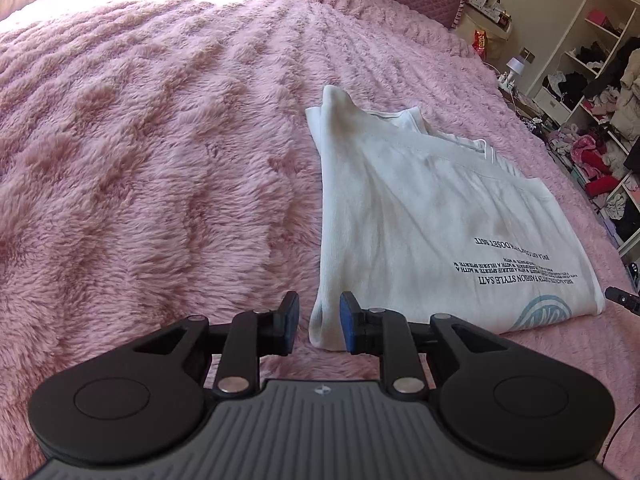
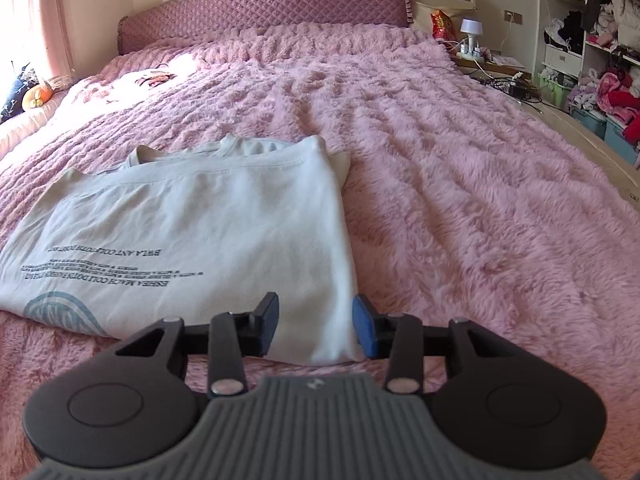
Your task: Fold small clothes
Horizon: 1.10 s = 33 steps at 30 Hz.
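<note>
A white T-shirt (image 1: pixel 420 208) with dark printed text and a blue round logo lies folded into a rectangle on the pink fluffy bedspread (image 1: pixel 140 140). In the left wrist view, my left gripper (image 1: pixel 319 322) hovers at the shirt's near left corner. Its blue pads stand apart, and the corner's cloth shows in the gap, not pinched. In the right wrist view the same shirt (image 2: pixel 200 208) has its collar at the far end. My right gripper (image 2: pixel 316 326) is over the near right corner, open, with cloth lying between the pads but not squeezed.
A quilted purple headboard (image 2: pixel 264 4) closes the far end of the bed. A small pale garment (image 2: pixel 154 76) lies in a sun patch at the far left. On the right are a nightstand with a lamp (image 2: pixel 470 30) and open shelves full of clothes (image 2: pixel 600 60).
</note>
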Each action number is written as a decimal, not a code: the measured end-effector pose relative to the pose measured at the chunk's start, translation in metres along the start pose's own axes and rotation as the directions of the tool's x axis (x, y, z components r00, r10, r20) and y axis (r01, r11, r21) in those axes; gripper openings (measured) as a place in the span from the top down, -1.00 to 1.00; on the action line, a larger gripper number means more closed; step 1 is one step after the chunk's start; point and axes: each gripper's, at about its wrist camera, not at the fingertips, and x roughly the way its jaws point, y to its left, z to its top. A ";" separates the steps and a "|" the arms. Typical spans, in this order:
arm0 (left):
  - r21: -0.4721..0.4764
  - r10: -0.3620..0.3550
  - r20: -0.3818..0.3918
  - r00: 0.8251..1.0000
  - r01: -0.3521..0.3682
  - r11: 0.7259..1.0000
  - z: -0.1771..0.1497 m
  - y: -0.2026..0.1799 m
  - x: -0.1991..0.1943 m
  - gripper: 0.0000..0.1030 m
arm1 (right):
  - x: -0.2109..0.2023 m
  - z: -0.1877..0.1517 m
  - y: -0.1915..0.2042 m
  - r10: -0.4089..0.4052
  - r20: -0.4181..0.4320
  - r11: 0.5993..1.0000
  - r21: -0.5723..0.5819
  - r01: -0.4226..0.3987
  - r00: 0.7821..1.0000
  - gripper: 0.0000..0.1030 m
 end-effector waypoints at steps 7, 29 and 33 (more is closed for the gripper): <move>-0.055 -0.084 0.099 0.992 0.089 0.994 0.024 -0.006 0.001 0.19 | -0.018 0.008 0.121 0.207 0.040 0.953 -0.233 -0.192 0.977 0.25; -0.307 -0.303 0.042 0.952 0.301 0.903 0.077 0.056 0.108 0.08 | 0.020 -0.064 0.390 0.370 -0.005 0.625 -0.739 -0.253 0.929 0.25; -0.322 -0.322 0.055 0.945 0.322 0.890 0.086 0.059 0.125 0.06 | 0.034 -0.066 0.404 0.341 -0.001 0.580 -0.787 -0.212 0.940 0.24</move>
